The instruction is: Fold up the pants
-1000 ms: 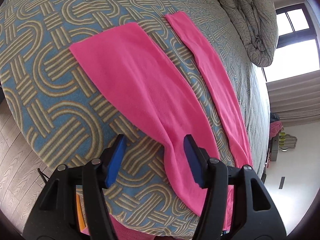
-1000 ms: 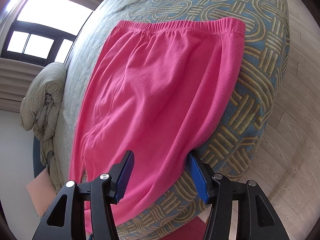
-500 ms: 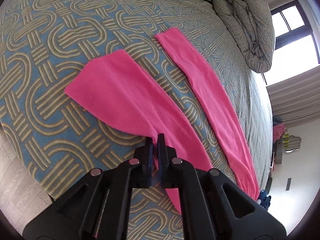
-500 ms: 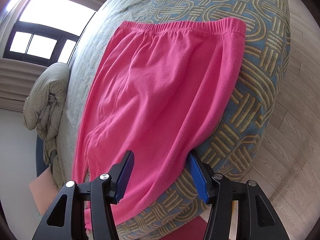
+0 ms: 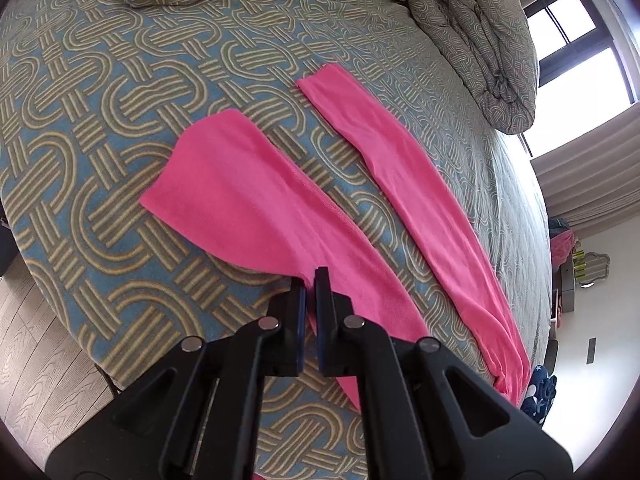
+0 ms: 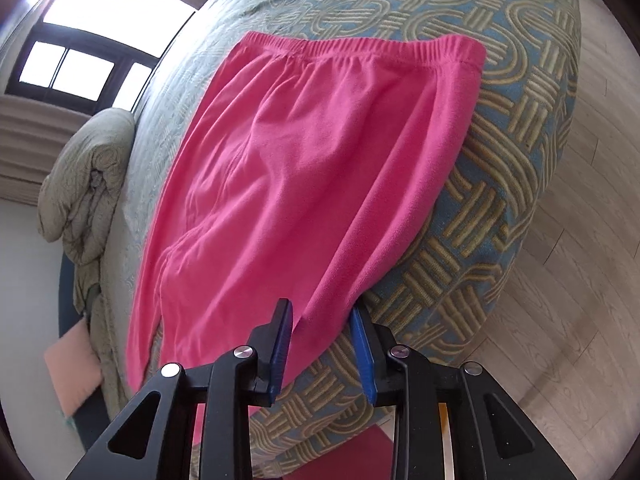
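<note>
**A:** Where did we have the pink pants (image 5: 256, 208)?

**B:** Spread flat on the patterned bedspread (image 5: 100, 92), legs apart in a V, the waistband (image 6: 360, 46) toward the bed's corner. Our left gripper (image 5: 309, 284) had its jaws nearly together, pinching the outer edge of the near leg. Our right gripper (image 6: 322, 320) stood partly open, straddling the side edge of the pants below the hip; whether the pads were touching cloth, we could not tell.

**A:** What did we think could go wrong?

**B:** The left pinch looked thin, only an edge of fabric, so a quick lift might have let it slip out. If the right side closed on one layer alone, the leg would probably have twisted or bunched instead of folding cleanly over the far leg (image 5: 420, 200). That side also lay near the mattress edge, so slack could have slid off toward the floor (image 6: 580, 240).

**A:** Any labels or writing?

**B:** None we could read on the pants or bedding.
</note>
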`<state>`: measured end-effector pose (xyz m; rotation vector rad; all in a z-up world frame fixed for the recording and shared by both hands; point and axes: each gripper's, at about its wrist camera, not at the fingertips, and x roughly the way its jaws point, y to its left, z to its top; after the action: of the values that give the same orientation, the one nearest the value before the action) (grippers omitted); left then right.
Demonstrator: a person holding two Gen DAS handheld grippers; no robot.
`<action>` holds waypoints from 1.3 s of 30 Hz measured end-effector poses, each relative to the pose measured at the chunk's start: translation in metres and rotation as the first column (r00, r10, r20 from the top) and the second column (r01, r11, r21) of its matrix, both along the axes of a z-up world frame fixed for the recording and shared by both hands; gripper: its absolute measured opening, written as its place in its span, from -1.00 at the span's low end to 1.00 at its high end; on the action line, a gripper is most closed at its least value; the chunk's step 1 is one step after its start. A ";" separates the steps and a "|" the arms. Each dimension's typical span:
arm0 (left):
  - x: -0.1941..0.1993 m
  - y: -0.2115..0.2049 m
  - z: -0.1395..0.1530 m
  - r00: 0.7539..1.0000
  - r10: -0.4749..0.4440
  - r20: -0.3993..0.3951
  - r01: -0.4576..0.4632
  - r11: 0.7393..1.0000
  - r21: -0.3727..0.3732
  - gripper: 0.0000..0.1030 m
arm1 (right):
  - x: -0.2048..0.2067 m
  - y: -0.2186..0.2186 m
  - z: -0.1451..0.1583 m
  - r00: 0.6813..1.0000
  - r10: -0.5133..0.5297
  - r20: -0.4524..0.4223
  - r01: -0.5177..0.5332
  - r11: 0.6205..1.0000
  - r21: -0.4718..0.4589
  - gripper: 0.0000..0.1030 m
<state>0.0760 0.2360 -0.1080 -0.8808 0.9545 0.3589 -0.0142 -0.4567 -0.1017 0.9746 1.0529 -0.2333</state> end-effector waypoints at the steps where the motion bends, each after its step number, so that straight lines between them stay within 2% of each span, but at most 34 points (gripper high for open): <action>1: -0.001 0.000 -0.001 1.000 -0.001 -0.004 0.001 1.000 0.002 -0.90 | -0.001 -0.001 -0.004 1.000 -0.018 0.001 0.018 1.000 0.024 -0.41; 4: 0.001 -0.002 -0.003 1.000 -0.003 -0.019 0.003 1.000 0.006 -0.90 | 0.004 0.003 -0.003 1.000 -0.012 0.011 0.012 1.000 0.009 -0.29; 5: 0.002 -0.002 -0.002 1.000 -0.003 -0.021 0.003 1.000 0.009 -0.90 | 0.007 0.006 0.000 1.000 0.006 0.012 -0.006 1.000 -0.016 -0.40; 6: 0.002 -0.003 -0.001 1.000 -0.005 -0.020 0.005 1.000 0.012 -0.90 | 0.010 0.008 0.005 0.999 0.021 0.027 -0.020 0.999 -0.034 -0.95; 11: 0.003 -0.004 0.012 1.000 -0.013 0.003 0.013 1.000 0.015 -0.90 | 0.015 0.013 0.039 0.991 0.017 0.134 -0.009 0.998 -0.058 -0.94; 16: 0.012 -0.004 0.027 0.999 -0.028 0.021 0.028 1.000 0.011 -0.90 | 0.039 0.019 0.069 0.977 0.068 0.204 -0.052 0.995 -0.083 -0.94; 21: 0.046 -0.006 0.045 0.997 -0.071 0.013 0.070 0.996 0.056 -0.90 | 0.093 0.023 0.089 0.962 0.099 0.253 -0.079 0.993 -0.088 -0.94; 27: 0.110 -0.001 0.061 0.995 -0.101 -0.005 0.101 0.983 0.153 -0.90 | 0.178 0.038 0.111 0.948 0.157 0.277 -0.115 0.980 -0.165 -0.94; 29: 0.140 0.004 0.060 0.994 -0.105 -0.025 0.108 0.978 0.176 -0.90 | 0.214 0.042 0.109 0.951 0.179 0.251 -0.129 0.971 -0.202 -0.94; 31: 0.171 0.010 0.053 0.991 -0.113 -0.066 0.123 0.974 0.190 -0.90 | 0.254 0.047 0.096 0.963 0.190 0.190 -0.143 0.962 -0.234 -0.91; 34: 0.216 0.017 0.034 0.985 -0.112 -0.134 0.136 0.973 0.188 -0.81 | 0.314 0.054 0.059 0.975 0.223 0.010 -0.213 0.945 -0.248 -0.80; 35: 0.228 0.019 0.026 0.980 -0.115 -0.162 0.145 0.972 0.187 -0.77 | 0.330 0.056 0.045 0.969 0.239 -0.060 -0.247 0.937 -0.247 -0.66; 37: 0.246 0.024 0.014 0.973 -0.107 -0.206 0.149 0.968 0.201 -0.69 | 0.348 0.057 0.025 0.950 0.267 -0.164 -0.302 0.918 -0.258 -0.59; 39: 0.256 0.029 0.008 0.966 -0.107 -0.236 0.159 0.963 0.218 -0.58 | 0.351 0.054 0.024 0.939 0.282 -0.195 -0.329 0.902 -0.280 -0.54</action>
<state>0.3317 0.2645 -0.1002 -0.5634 1.1457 0.4509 0.3368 -0.4024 -0.0782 0.5043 1.2491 -0.2050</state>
